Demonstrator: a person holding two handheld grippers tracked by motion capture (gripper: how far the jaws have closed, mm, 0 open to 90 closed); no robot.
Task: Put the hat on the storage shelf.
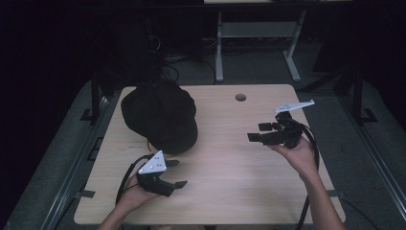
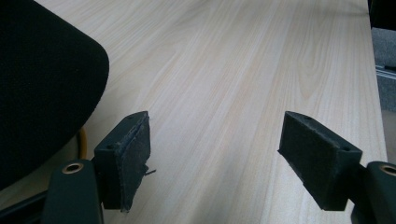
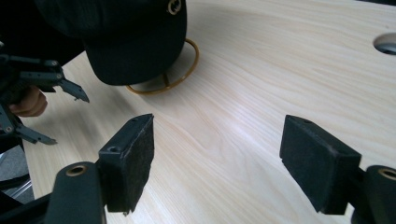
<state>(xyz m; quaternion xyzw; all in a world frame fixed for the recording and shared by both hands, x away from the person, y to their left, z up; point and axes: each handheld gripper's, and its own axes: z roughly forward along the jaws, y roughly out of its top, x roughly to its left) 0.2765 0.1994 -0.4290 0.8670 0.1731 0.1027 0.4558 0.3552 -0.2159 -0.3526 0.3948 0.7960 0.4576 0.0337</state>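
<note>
Left gripper (image 1: 176, 173) low, right gripper (image 1: 257, 132) raised, jaws apart

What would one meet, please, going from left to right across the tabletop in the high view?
Left gripper → black cap → round hole in the table → right gripper.
</note>
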